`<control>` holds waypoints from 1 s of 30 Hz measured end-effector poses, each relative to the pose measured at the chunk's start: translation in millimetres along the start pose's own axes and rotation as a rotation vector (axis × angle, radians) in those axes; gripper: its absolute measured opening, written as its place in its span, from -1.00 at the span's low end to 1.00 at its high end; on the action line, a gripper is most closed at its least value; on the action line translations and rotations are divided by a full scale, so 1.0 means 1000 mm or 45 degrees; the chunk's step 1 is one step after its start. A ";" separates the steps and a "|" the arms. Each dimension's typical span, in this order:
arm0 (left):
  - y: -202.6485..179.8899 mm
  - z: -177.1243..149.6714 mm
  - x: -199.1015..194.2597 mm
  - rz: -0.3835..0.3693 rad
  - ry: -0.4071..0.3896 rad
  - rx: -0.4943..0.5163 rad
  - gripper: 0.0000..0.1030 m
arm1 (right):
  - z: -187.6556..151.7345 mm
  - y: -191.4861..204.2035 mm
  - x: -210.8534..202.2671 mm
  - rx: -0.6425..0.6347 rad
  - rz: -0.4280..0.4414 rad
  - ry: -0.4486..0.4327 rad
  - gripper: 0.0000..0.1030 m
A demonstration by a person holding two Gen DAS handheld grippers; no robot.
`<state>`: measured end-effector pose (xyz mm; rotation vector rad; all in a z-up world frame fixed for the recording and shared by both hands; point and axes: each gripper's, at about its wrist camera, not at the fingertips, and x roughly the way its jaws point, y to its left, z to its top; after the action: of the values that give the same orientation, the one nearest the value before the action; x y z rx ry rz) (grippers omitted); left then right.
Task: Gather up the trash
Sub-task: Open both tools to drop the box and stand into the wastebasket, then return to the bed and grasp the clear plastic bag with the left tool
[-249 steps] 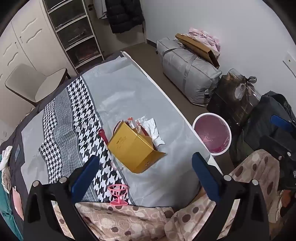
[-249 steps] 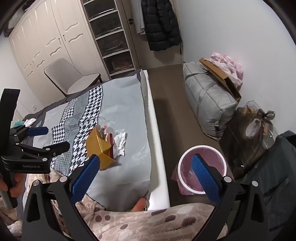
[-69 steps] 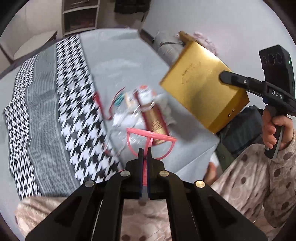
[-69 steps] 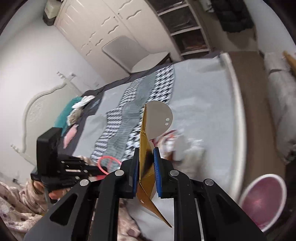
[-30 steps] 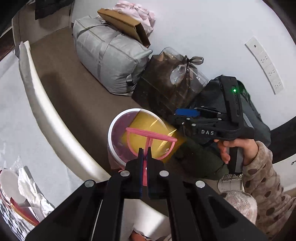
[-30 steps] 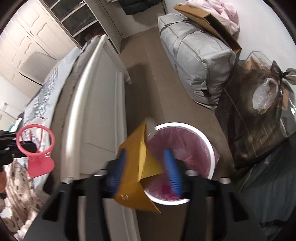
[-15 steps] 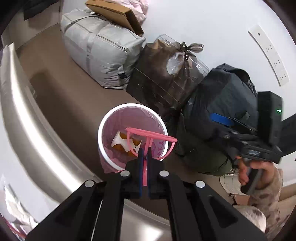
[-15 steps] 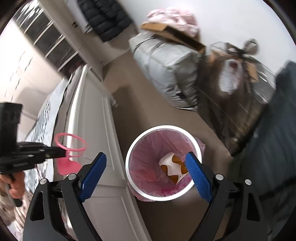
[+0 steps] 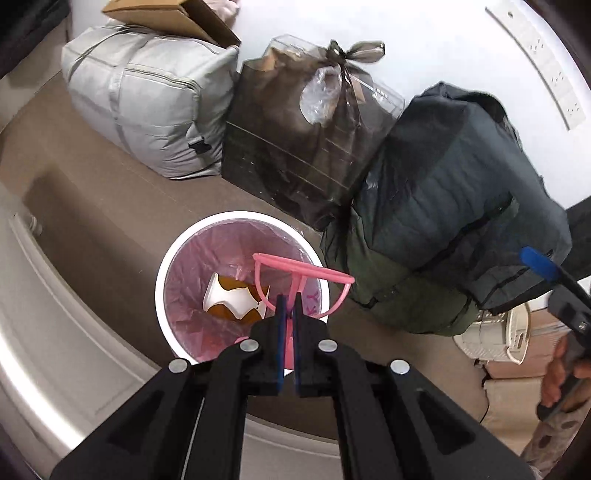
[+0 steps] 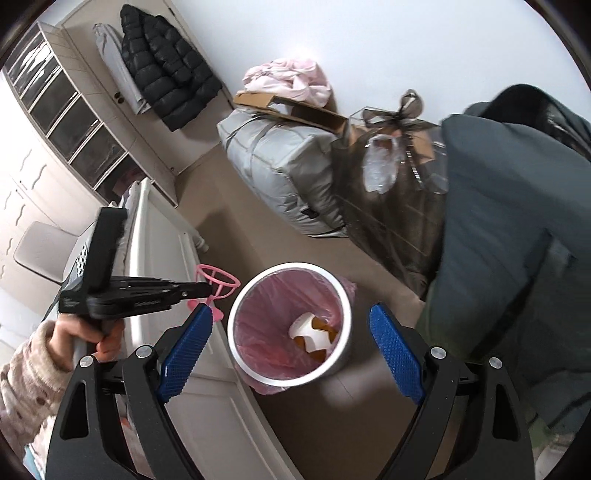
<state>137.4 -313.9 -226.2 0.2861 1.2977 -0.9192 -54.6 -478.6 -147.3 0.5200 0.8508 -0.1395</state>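
Pink plastic fills the middle of both views: a pink stand (image 9: pixel 301 275), a ring on a thin stem with a flat foot, is clamped by its stem between the closed fingers of the left gripper (image 9: pixel 288 314). In the left wrist view the ring hangs over the near rim of the bin (image 9: pixel 162 266); in the right wrist view the stand (image 10: pixel 216 286) sits just beside the bin's (image 10: pixel 236 317) left rim, next to the white bed frame (image 10: pixel 162 258), not yet inside.

White-rimmed and lined with a pink bag, the bin stands on the brown floor between the bed frame and the luggage by the wall. The yellow box (image 9: pixel 232 301) lies at its bottom, a white flap uppermost; from the right wrist it (image 10: pixel 312 334) shows the same way.

The right gripper (image 10: pixel 291 350) hangs above the bin with its blue fingers (image 10: pixel 186 345) spread wide and nothing between them; its jaws have just been opening. A hand (image 10: pixel 86 334) in a dotted sleeve holds the left gripper's handle.

Against the wall sit a grey bag (image 9: pixel 144 107) with a cardboard box (image 9: pixel 173 14) on top, a dark clear-wrapped bag (image 9: pixel 303 147) tied with a bow, and a dark coat (image 9: pixel 454 206).
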 end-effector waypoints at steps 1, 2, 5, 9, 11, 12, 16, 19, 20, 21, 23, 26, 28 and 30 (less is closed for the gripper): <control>0.000 0.001 0.004 0.007 0.011 -0.001 -0.78 | -0.002 -0.004 -0.002 0.015 -0.001 -0.002 0.65; 0.001 0.003 0.007 0.016 0.023 -0.007 -0.61 | -0.003 -0.009 -0.004 0.028 -0.004 -0.004 0.65; 0.003 0.005 0.006 0.082 -0.016 -0.016 0.88 | -0.008 -0.018 -0.006 0.073 -0.012 -0.005 0.65; 0.008 0.003 -0.002 0.136 -0.039 -0.032 0.90 | -0.013 -0.024 -0.009 0.131 0.005 -0.008 0.65; 0.012 0.002 -0.009 0.162 -0.025 -0.064 0.90 | -0.015 -0.022 -0.012 0.137 0.010 -0.012 0.65; 0.014 0.000 -0.014 0.159 -0.031 -0.076 0.90 | -0.015 -0.018 -0.015 0.131 0.012 -0.014 0.65; 0.024 -0.016 -0.048 0.167 -0.108 -0.135 0.90 | -0.011 -0.004 -0.024 0.087 0.022 -0.022 0.65; 0.034 -0.034 -0.076 0.187 -0.144 -0.193 0.90 | -0.006 0.013 -0.037 0.040 0.033 -0.036 0.66; 0.037 -0.040 -0.086 0.193 -0.161 -0.218 0.90 | -0.005 0.019 -0.041 0.026 0.035 -0.041 0.67; 0.044 -0.052 -0.103 0.197 -0.197 -0.256 0.90 | -0.002 0.029 -0.047 -0.001 0.041 -0.051 0.68; 0.055 -0.071 -0.128 0.202 -0.255 -0.312 0.90 | 0.002 0.043 -0.054 -0.035 0.053 -0.065 0.71; 0.071 -0.100 -0.159 0.251 -0.303 -0.367 0.90 | 0.006 0.075 -0.067 -0.108 0.092 -0.097 0.77; 0.083 -0.125 -0.180 0.284 -0.335 -0.393 0.90 | 0.009 0.102 -0.073 -0.157 0.124 -0.108 0.81; 0.096 -0.149 -0.198 0.327 -0.356 -0.421 0.90 | 0.010 0.124 -0.075 -0.196 0.156 -0.110 0.82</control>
<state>105.0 -72.9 -118.7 0.0589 1.1010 -0.4962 -56.9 -382.2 -38.3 0.4175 0.7370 0.0154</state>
